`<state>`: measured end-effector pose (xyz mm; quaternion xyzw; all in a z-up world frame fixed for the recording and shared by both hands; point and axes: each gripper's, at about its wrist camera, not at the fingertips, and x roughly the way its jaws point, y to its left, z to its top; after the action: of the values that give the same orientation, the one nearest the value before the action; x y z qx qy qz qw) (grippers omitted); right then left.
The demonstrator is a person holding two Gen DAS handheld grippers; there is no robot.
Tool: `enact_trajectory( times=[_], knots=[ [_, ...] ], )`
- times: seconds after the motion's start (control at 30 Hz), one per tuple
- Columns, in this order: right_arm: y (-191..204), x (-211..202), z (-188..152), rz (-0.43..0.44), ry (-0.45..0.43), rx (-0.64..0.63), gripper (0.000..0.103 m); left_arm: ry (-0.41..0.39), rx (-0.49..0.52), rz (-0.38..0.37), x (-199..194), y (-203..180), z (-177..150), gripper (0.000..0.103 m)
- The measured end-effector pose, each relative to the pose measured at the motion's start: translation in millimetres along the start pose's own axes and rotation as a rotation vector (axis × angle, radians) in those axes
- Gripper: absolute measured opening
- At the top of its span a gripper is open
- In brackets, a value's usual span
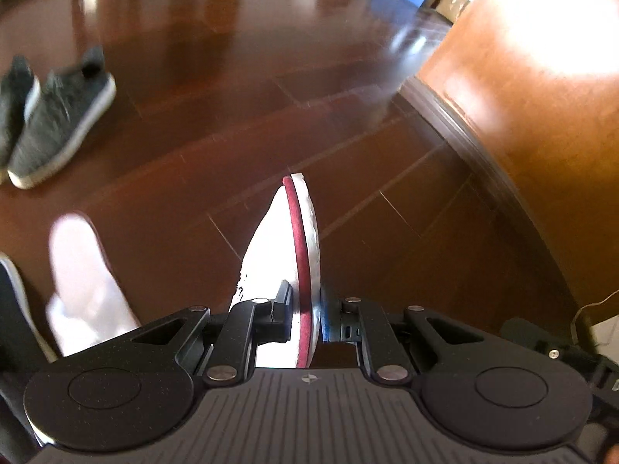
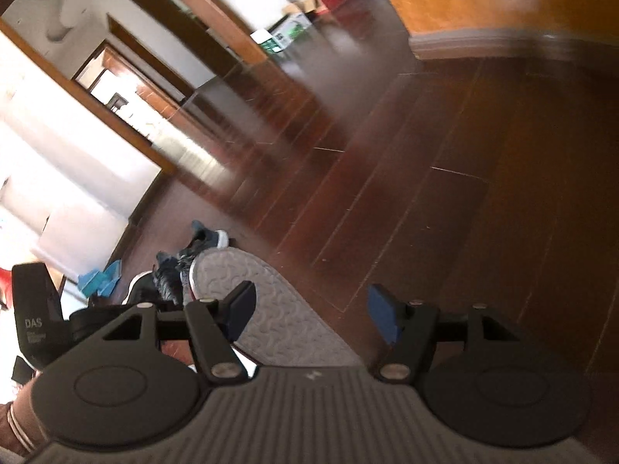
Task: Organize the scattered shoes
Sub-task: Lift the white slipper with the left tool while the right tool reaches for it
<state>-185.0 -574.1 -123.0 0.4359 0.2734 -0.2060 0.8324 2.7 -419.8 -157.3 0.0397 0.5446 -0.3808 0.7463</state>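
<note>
Left gripper: closed on one white shoe — pinched across its heel end, sole edge with the red stripe turned sideways, toe pointing ahead of the fingers, lifted above the wooden floor.
Right gripper: fingers spread wide, holding nothing; a grey patterned sole shows just beyond them.
Grey shoes: two, side by side on the floor, well ahead and left of the left gripper.
White blurred shape: one — near left of the left gripper, cannot tell what.
Dark shoes: ahead-left of the right gripper, count unclear.
</note>
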Motion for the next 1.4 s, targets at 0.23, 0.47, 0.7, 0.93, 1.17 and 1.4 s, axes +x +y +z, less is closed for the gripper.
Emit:
enact_trajectory(
  times=[0.23, 0.47, 0.7, 0.93, 1.17, 1.4],
  knots=[
    [-10, 2, 1, -0.008, 0.022, 0.0, 0.067, 0.124, -0.283, -0.045, 31, 23, -5, 0.018],
    [-14, 7, -10, -0.034, 0.062, -0.009, 0.067, 0.154, -0.389, 0.022, 63, 62, -14, 0.022],
    [-16, 25, -23, -0.063, 0.115, -0.012, 0.067, 0.166, -0.411, -0.002, 89, 76, -25, 0.027],
    [-18, 38, -31, -0.092, 0.167, -0.017, 0.067, 0.182, -0.408, -0.051, 108, 83, -16, 0.029],
    [-7, 65, -65, -0.117, 0.283, -0.15, 0.067, 0.15, -0.34, -0.06, 88, 94, -13, 0.054],
    [30, 100, -123, -0.185, 0.395, -0.617, 0.067, 0.1, -0.188, 0.055, 35, 122, -16, 0.077]
  ],
)
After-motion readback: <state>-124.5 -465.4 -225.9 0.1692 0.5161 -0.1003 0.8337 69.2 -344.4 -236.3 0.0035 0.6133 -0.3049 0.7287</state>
